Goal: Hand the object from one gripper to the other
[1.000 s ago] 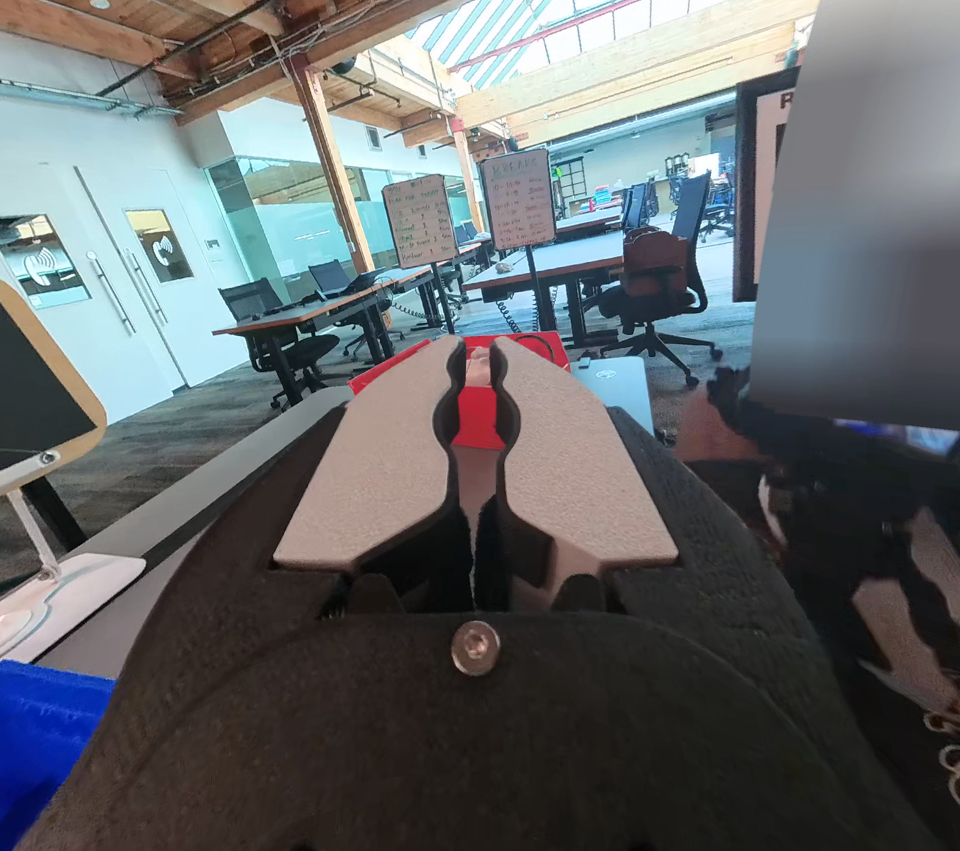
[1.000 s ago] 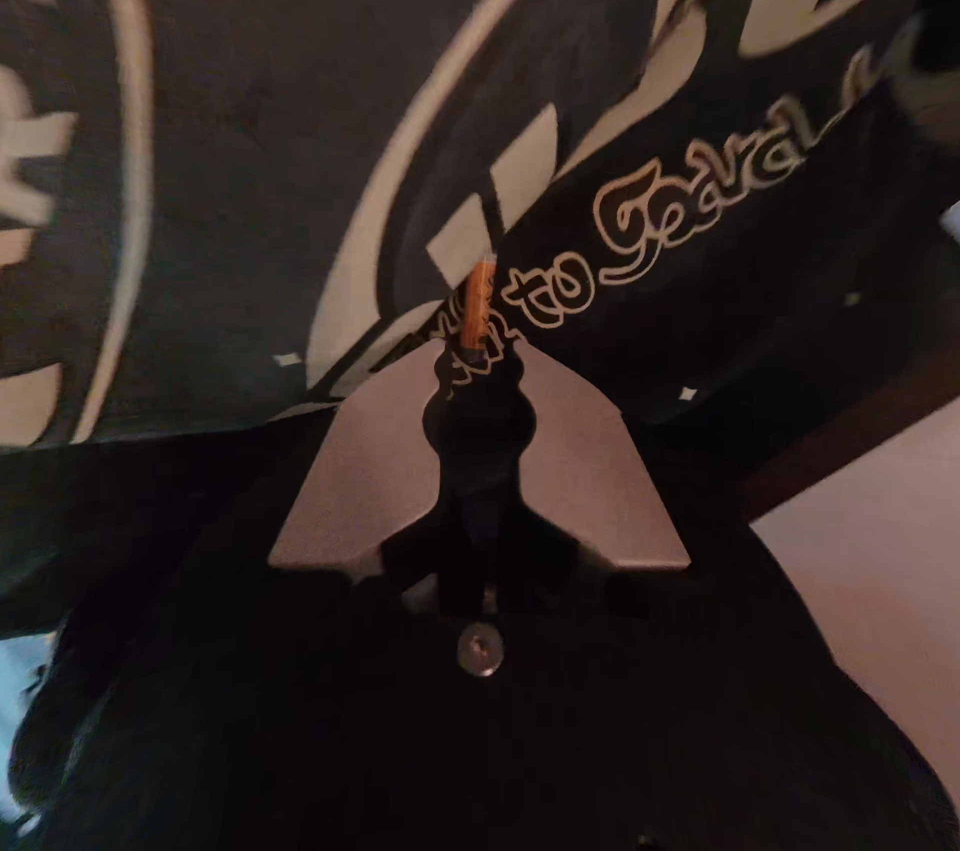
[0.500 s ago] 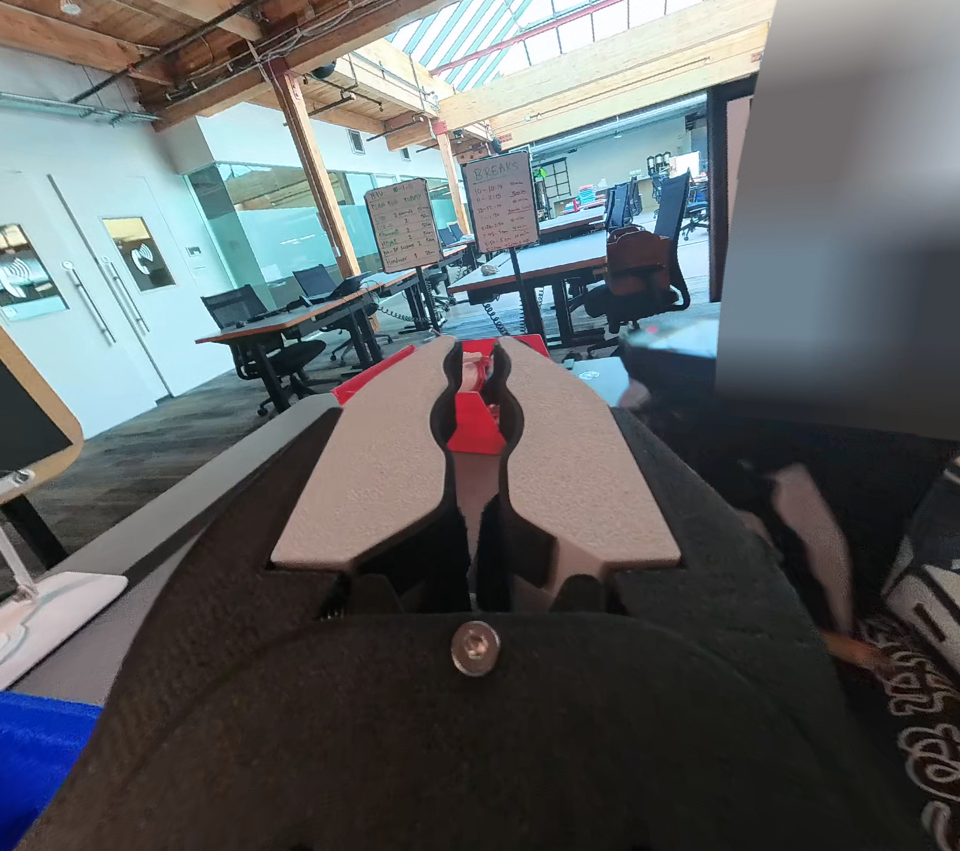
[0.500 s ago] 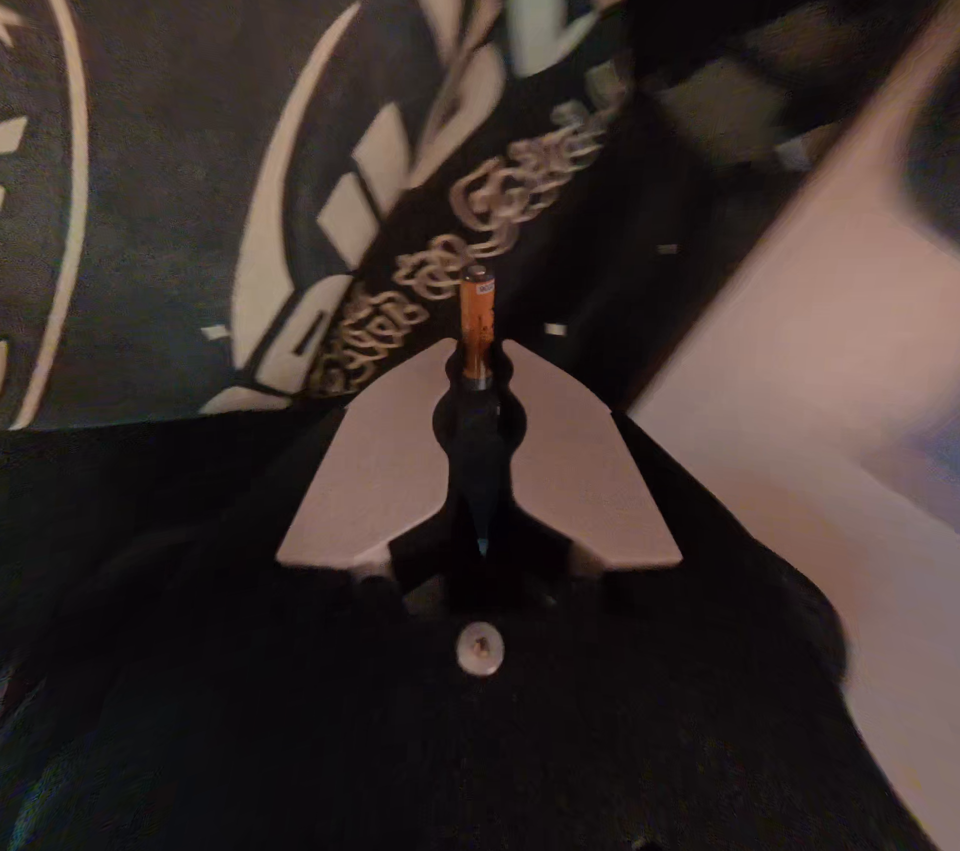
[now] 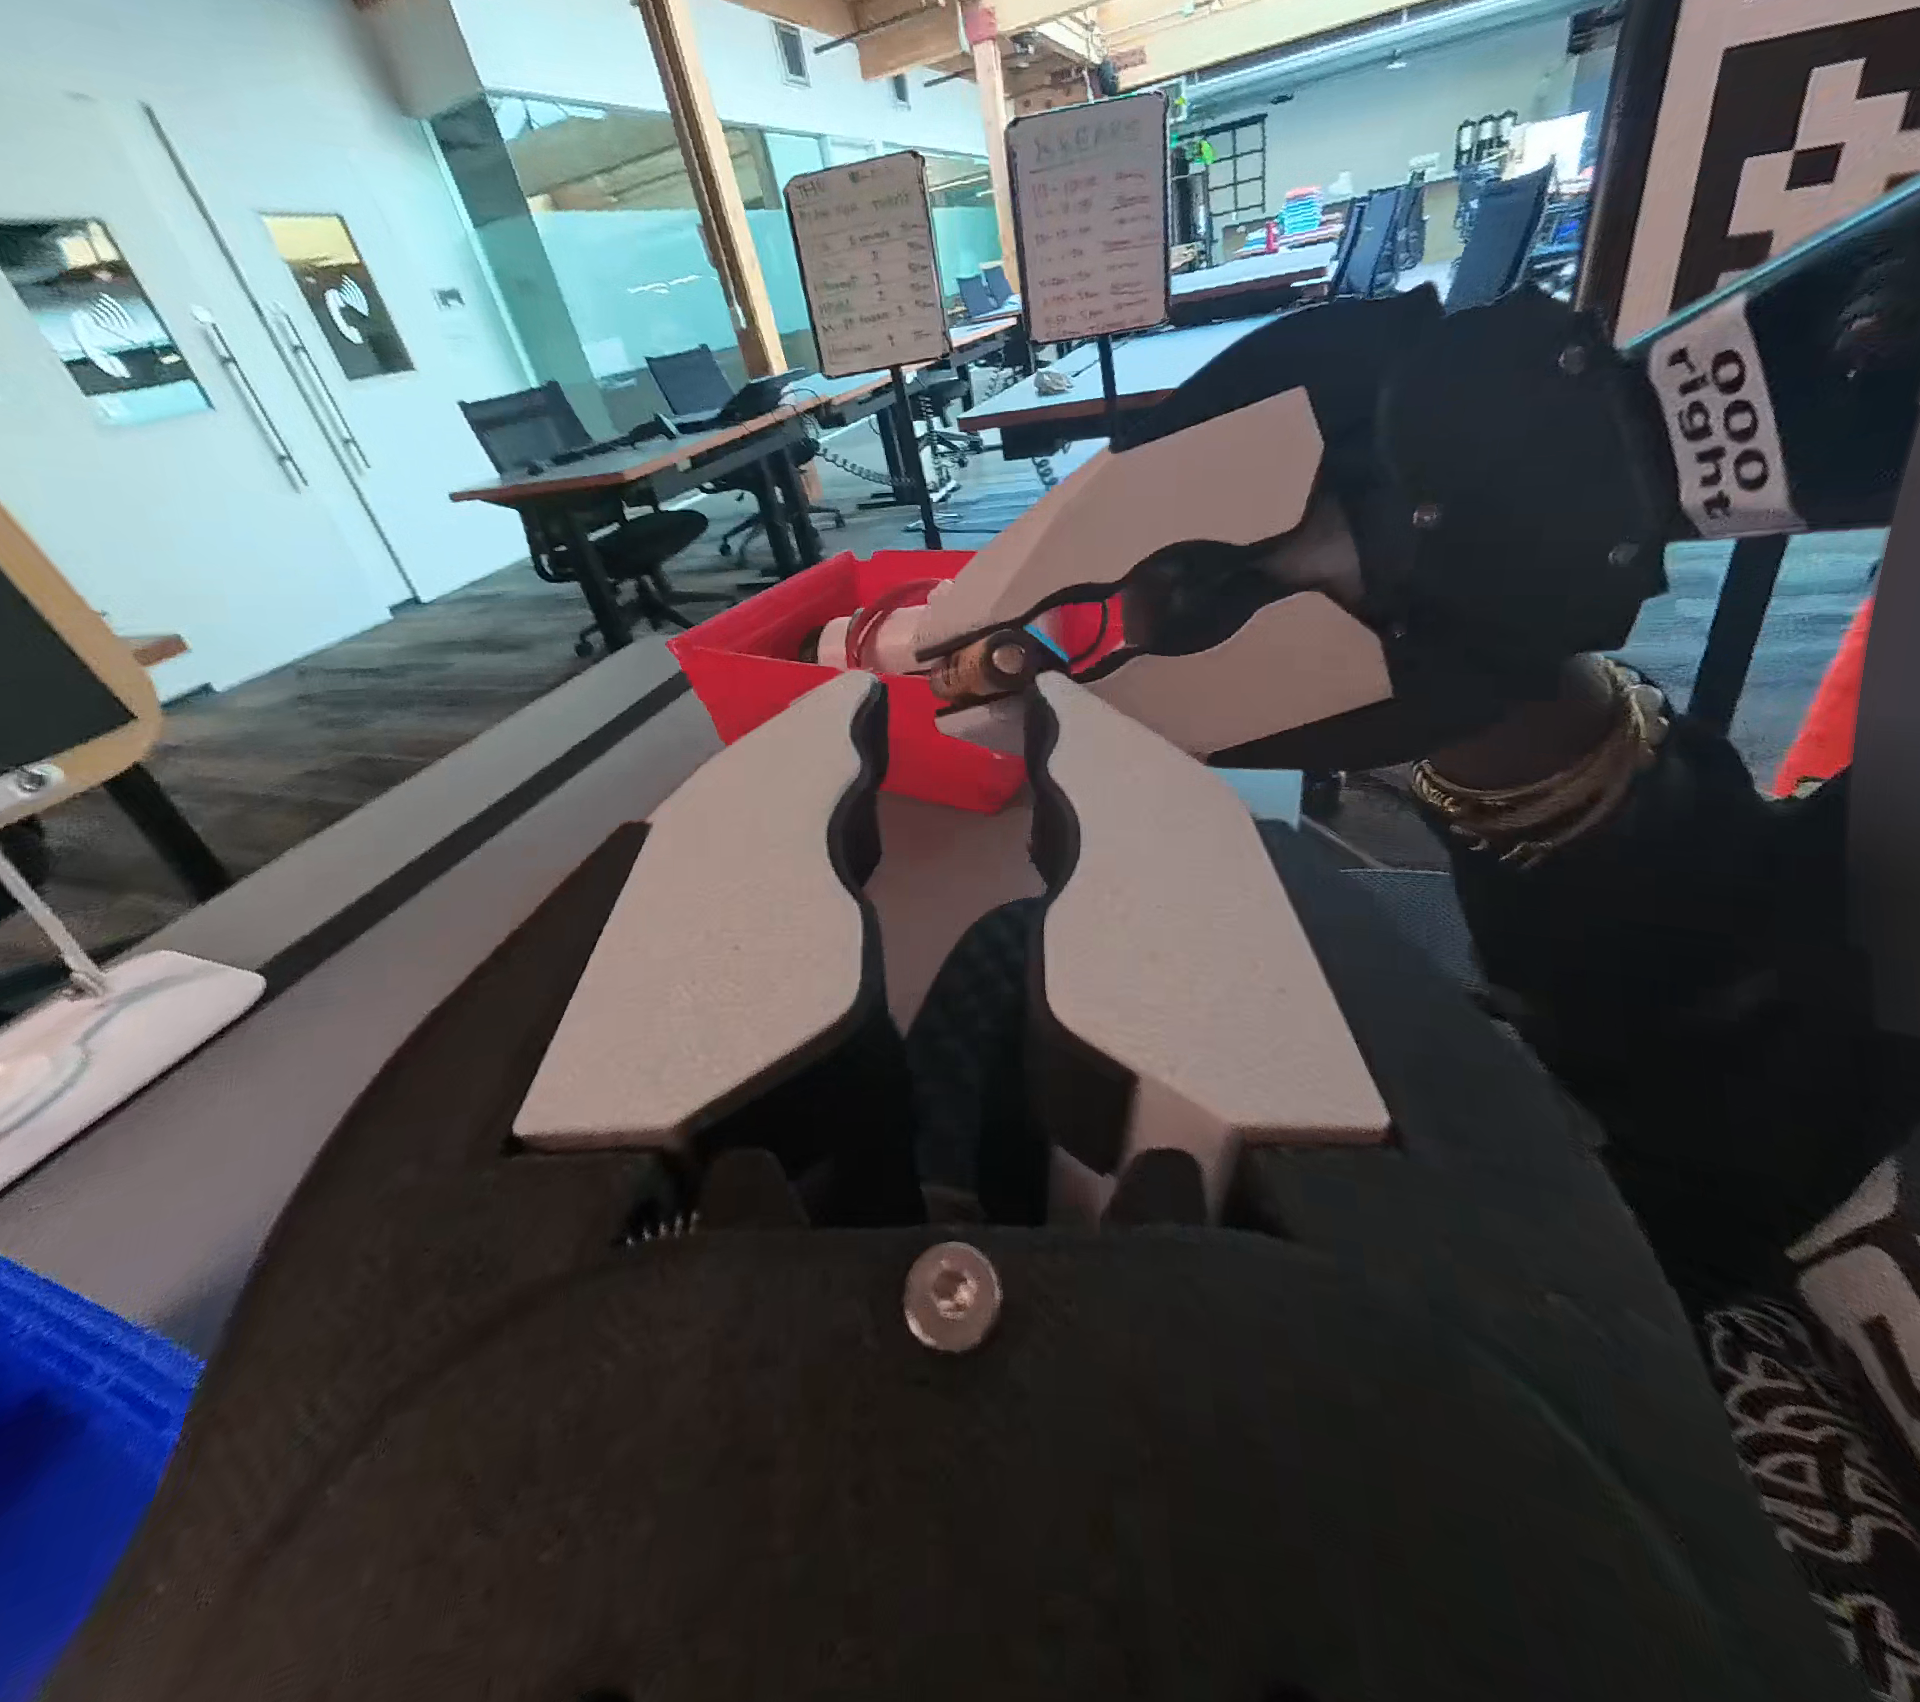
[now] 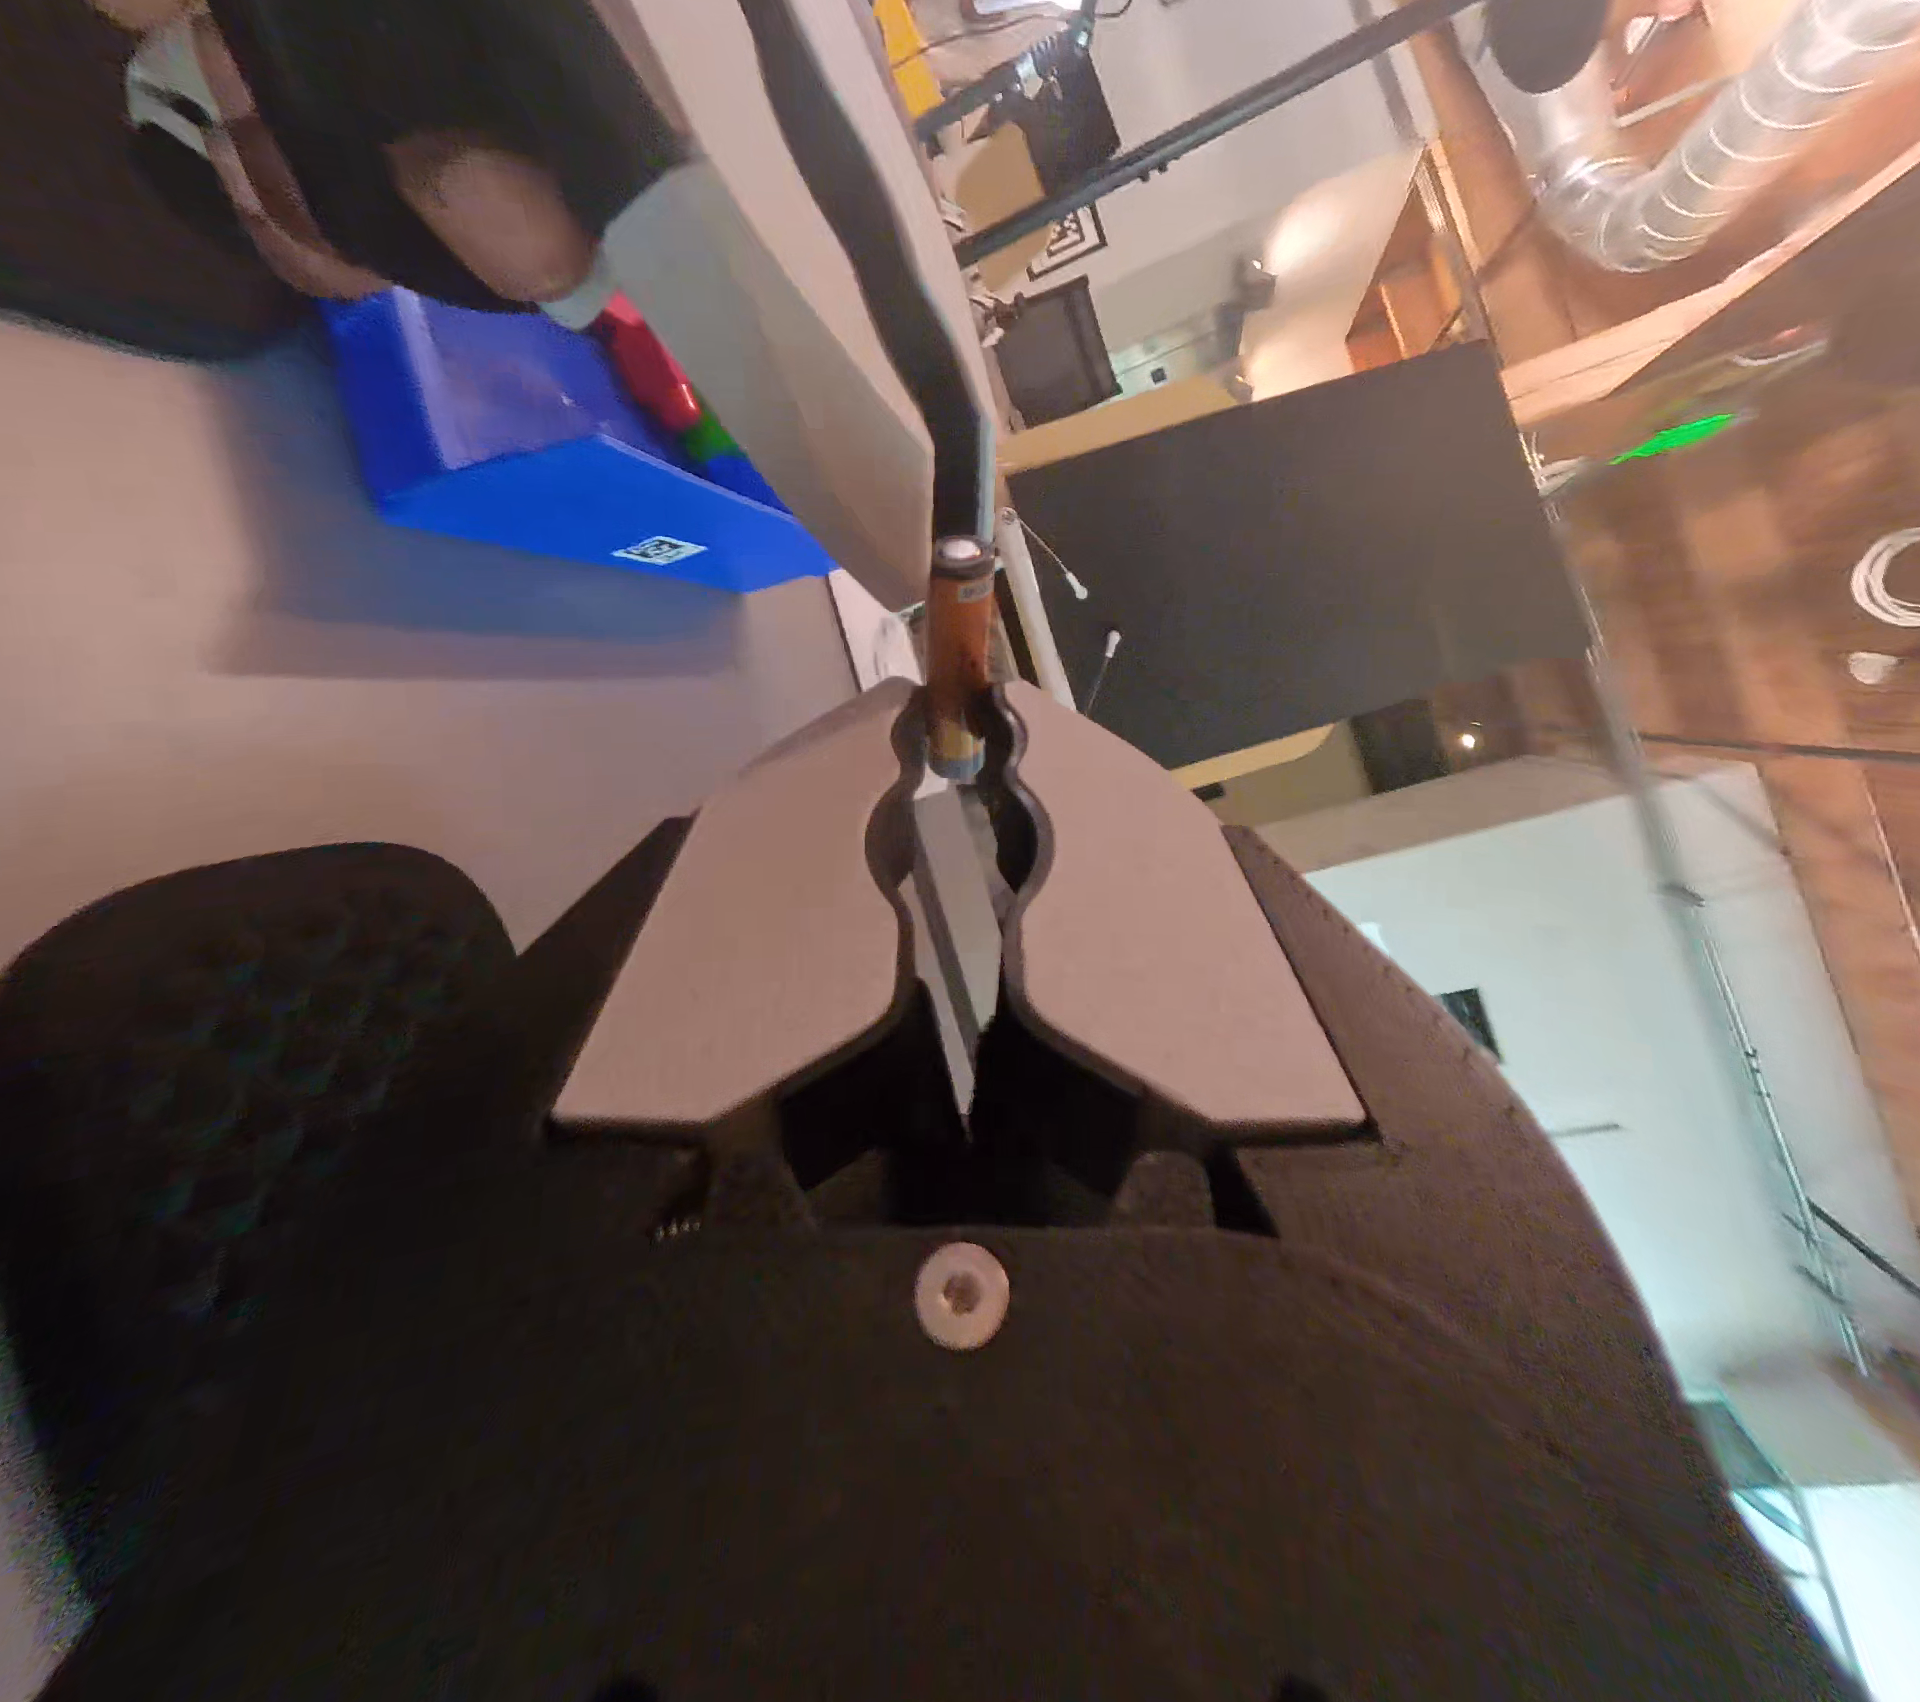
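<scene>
My L gripper [image 5: 951, 696]: jaws parted, pointing fwd, level. My R gripper [image 5: 940, 665] comes in from the right, rolled sideways, jaws clamped, tips just at L's gap. Bracelets on R wrist [image 5: 1538, 779].

Left gripper [image 5: 951, 696] jaws parted. Right gripper [image 5: 940, 678] enters from the right, clamping a small copper-coloured battery [image 5: 982, 665] near the left fingertips. Red bin [image 5: 790, 676] behind on the grey table [image 5: 312, 1008].

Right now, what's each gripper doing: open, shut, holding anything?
Left gripper: open, holding nothing; the battery's free end sits at its fingertips.
Right gripper: shut on the battery, gripping it by one end.
</scene>
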### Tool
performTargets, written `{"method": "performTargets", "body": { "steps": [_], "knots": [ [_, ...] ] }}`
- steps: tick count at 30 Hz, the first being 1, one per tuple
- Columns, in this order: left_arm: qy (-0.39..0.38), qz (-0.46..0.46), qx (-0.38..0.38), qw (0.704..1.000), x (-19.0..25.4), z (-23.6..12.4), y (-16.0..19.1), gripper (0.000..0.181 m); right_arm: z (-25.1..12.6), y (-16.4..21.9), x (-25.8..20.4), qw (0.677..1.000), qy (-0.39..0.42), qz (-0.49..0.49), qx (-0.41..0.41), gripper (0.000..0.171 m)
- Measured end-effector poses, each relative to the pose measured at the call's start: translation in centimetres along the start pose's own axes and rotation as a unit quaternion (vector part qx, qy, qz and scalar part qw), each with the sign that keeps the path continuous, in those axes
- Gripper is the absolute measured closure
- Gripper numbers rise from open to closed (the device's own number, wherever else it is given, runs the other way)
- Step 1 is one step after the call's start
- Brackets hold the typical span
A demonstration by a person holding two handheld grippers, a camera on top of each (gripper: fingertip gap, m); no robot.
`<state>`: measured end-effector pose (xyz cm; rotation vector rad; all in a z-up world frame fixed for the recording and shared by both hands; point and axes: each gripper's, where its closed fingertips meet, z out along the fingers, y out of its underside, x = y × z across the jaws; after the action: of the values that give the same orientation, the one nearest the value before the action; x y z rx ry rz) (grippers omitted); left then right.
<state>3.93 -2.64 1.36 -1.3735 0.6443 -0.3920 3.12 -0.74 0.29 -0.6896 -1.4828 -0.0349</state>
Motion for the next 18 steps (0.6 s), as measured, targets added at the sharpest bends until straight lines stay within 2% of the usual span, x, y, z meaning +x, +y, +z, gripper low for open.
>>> {"method": "performTargets", "body": {
  "steps": [7, 10, 12, 15, 18],
  "knots": [
    [-0.002, 0.020, -0.006, 1.000, 0.9, 0.0, -0.3, 0.157, 0.5, 0.2, -0.5, 0.999, 0.002, -0.025, -0.020, 0.161],
    [-0.016, 0.046, -0.003, 0.999, 0.7, 0.2, -0.2, 0.172, 0.4, -0.4, -0.9, 1.000, -0.004, -0.027, -0.011, 0.161],
    [-0.013, 0.056, -0.005, 0.998, 0.8, 0.1, -0.3, 0.173, 0.2, -0.5, -0.8, 0.999, 0.001, -0.034, -0.008, 0.161],
    [0.010, 0.039, 0.017, 0.999, 1.1, -0.4, -1.1, 0.173, -0.2, -1.3, -0.8, 1.000, -0.010, -0.011, 0.027, 0.161],
    [0.069, -0.015, 0.070, 0.995, 2.0, -1.3, -2.7, 0.174, -1.2, -2.8, -0.4, 0.994, -0.022, 0.032, 0.103, 0.160]
  ]
}}
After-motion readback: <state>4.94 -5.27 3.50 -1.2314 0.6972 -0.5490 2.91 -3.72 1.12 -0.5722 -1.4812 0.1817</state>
